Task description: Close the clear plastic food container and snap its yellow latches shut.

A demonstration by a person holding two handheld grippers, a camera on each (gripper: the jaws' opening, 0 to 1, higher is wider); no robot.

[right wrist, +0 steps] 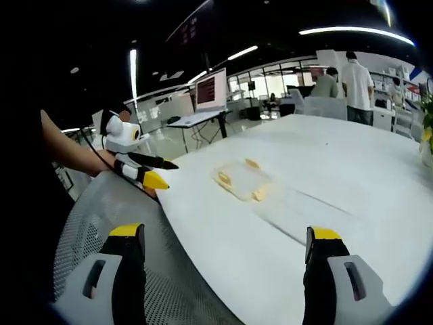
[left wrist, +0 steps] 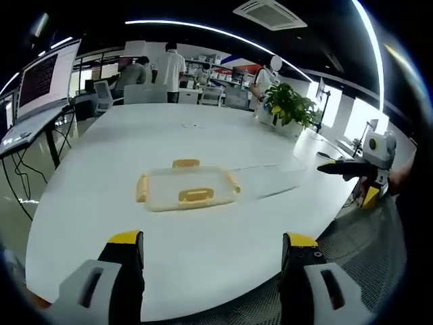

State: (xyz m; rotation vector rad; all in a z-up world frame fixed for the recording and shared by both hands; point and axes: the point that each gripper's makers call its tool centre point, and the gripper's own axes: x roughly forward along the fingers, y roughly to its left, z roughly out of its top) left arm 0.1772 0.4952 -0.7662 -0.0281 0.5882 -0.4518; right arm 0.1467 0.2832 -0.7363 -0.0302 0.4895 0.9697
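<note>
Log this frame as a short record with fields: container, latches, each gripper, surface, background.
container: clear plastic food container lying flat on the table, untouched
latches: yellow latches visible along its edges; whether they are snapped cannot be told
left gripper: open, empty, short of the container
right gripper: open, empty, apart from the container
surface: white table
background: potted plant, monitor, people standing far off

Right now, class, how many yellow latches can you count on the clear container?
3 in the left gripper view: one on the container's far edge, one on its left end, one on its near edge. The right end may hold a fourth, too pale to confirm.
</note>
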